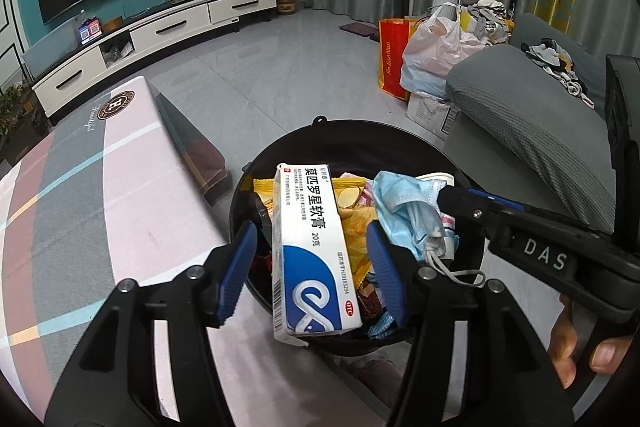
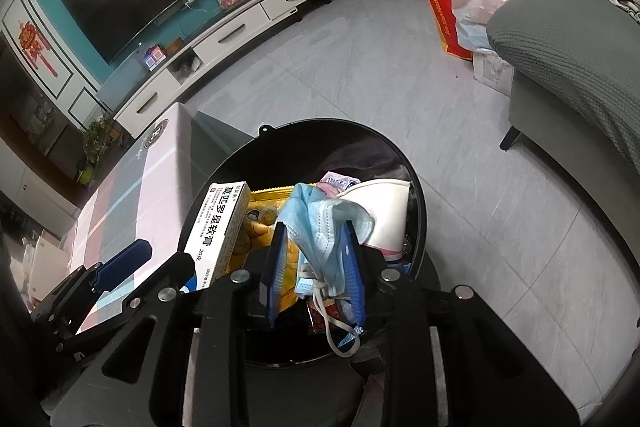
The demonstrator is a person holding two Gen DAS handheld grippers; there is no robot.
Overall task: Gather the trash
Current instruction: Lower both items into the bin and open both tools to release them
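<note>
Left gripper (image 1: 312, 273): your fingers spread wide, the ointment box (image 1: 306, 251) loose between them, untouched.
Right gripper (image 2: 316, 269): your fingers slightly parted around the blue mask (image 2: 324, 227) above the bin (image 2: 416, 187).

Ointment box (image 1: 308, 255) reads "莫匹罗星软膏 20克"; right gripper (image 1: 448, 193) "DAS".

Glossy black plastic bin (image 1: 476, 259); smooth cardboard ointment box (image 1: 308, 251); pleated blue nonwoven mask (image 2: 320, 227); ribbed grey sofa fabric (image 1: 532, 115).

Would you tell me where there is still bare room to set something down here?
The tablecloth left of the black bin is bare. The bin is crowded: ointment box, blue mask and wrappers.
</note>
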